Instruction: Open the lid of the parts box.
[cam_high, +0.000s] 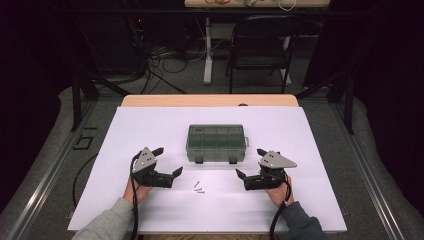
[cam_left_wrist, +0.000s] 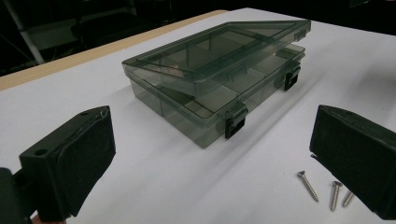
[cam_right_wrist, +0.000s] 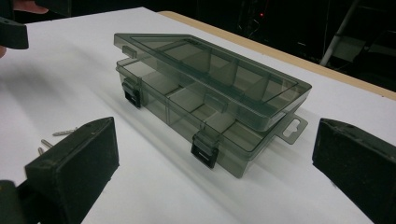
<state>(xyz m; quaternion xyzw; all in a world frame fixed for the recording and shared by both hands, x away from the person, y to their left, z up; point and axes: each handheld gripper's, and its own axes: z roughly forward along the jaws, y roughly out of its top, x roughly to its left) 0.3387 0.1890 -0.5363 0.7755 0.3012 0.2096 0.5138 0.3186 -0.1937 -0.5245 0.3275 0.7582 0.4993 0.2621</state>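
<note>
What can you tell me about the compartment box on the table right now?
The compartment box is a flat, smoky translucent plastic case with inner dividers, two black latches on the front and a hang tab on one end. Both latches look undone and the lid sits slightly raised at the front, not fully shut. It rests flat on the white board, between and beyond both grippers, touching neither. Its compartments look empty.

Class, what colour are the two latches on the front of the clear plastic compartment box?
Black, against the smoky grey-green transparent plastic compartment box; the two latches show best in the right gripper view.
</note>
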